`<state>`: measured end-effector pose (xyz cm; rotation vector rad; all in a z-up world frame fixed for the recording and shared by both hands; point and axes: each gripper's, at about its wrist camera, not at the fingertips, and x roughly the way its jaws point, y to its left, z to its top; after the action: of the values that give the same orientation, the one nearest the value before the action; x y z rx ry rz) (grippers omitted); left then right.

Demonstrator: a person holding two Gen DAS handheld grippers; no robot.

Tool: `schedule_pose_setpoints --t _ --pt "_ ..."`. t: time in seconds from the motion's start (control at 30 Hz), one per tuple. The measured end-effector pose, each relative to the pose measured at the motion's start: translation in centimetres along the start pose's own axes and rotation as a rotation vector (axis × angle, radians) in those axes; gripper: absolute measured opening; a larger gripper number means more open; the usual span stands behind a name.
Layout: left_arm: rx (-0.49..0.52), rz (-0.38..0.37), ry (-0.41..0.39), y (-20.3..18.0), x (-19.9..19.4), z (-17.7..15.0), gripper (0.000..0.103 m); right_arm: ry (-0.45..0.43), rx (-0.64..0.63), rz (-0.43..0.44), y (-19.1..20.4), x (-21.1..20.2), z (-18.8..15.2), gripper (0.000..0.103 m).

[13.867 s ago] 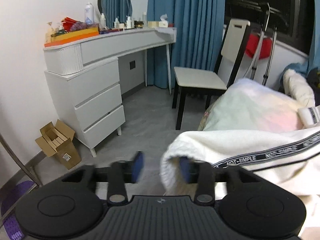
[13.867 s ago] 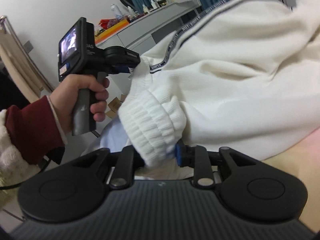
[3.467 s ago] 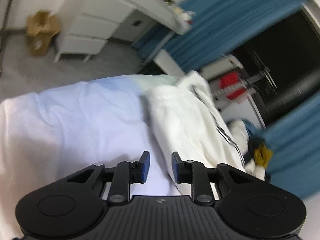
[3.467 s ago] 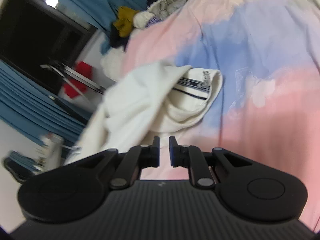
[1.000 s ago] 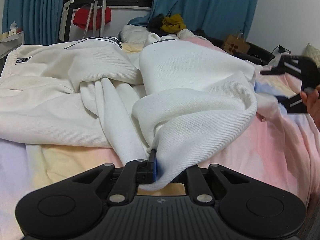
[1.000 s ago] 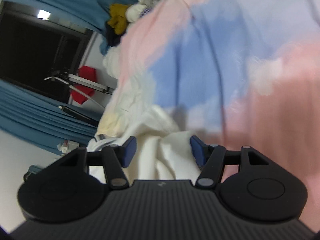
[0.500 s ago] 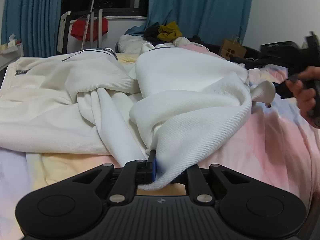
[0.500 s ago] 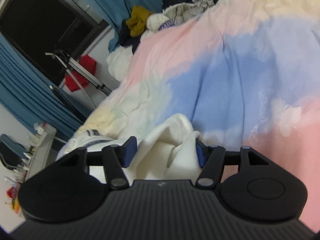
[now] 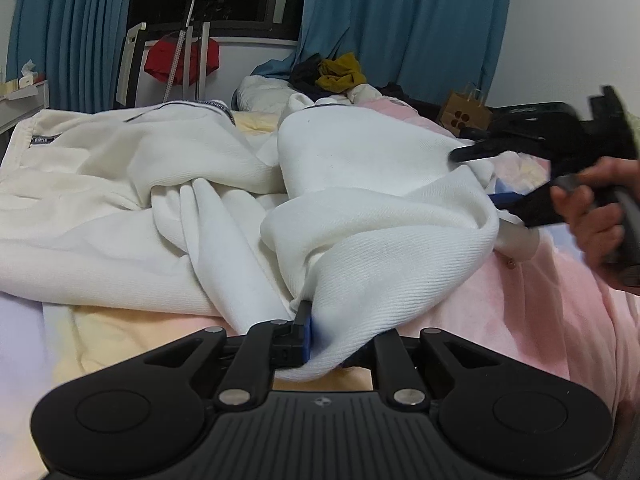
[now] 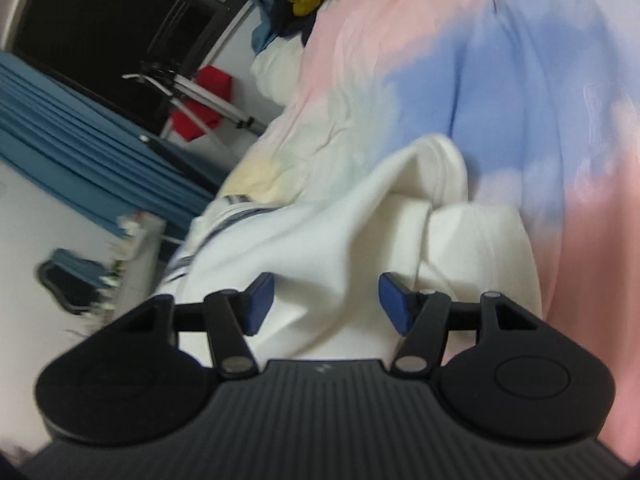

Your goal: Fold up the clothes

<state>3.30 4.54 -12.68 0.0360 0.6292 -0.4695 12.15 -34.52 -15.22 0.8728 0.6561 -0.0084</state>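
Note:
A white sweatshirt [image 9: 352, 184] with a dark lettered stripe lies crumpled on the pastel bedcover [image 9: 540, 304]. My left gripper [image 9: 326, 334] is shut on a fold of its fabric at the near edge. My right gripper [image 10: 322, 300] is open, its jaws wide apart with the sweatshirt's white cloth [image 10: 360, 240] lying between them. The right gripper also shows in the left wrist view [image 9: 496, 178], at the sweatshirt's far right side, held by a hand.
A pile of other clothes [image 9: 340, 72] lies at the head of the bed by the blue curtains [image 9: 400, 20]. A chair and a drying rack with a red garment [image 9: 180, 56] stand beside the bed. A paper bag [image 9: 466, 114] sits at the right.
My right gripper has moved in over the sweatshirt's far edge, so more white cloth lies between its open jaws. My left gripper has kept its hold on the fabric.

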Motion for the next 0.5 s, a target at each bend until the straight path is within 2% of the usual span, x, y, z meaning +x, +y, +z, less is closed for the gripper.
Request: schedule_pose_setpoints --t 0.03,0.07,0.1,0.13,0.23,0.37,0.47,0.5 --pt "0.005 0.000 -0.004 -0.1 0.0 0.0 0.012 -0.013 -0.042 -0.018 0.5 0.4 0.0 0.051" --pt "0.007 0.001 -0.006 -0.2 0.0 0.0 0.012 -0.022 -0.075 -0.034 0.9 0.6 -0.1 0.030" --pt "0.010 0.002 -0.008 -0.2 -0.1 0.0 0.012 -0.027 -0.107 -0.050 1.3 0.7 -0.4 0.015" --pt "0.008 0.003 -0.010 -0.3 0.0 0.1 0.012 -0.034 -0.125 -0.059 1.5 0.8 -0.6 0.007" --pt "0.002 -0.006 -0.018 0.0 -0.1 0.4 0.012 -0.091 -0.134 -0.058 1.6 -0.8 -1.0 0.005" --pt "-0.003 -0.061 -0.079 -0.1 -1.7 1.8 0.016 -0.203 -0.112 -0.040 1.7 -4.9 -1.3 0.005" --pt "-0.024 -0.105 -0.139 -0.1 -3.7 3.6 0.025 -0.309 -0.038 -0.037 0.9 -9.8 -1.7 0.005" --pt "-0.021 -0.118 -0.158 -0.2 -4.4 4.1 0.034 -0.347 -0.009 -0.039 0.4 -11.5 -1.9 0.005"
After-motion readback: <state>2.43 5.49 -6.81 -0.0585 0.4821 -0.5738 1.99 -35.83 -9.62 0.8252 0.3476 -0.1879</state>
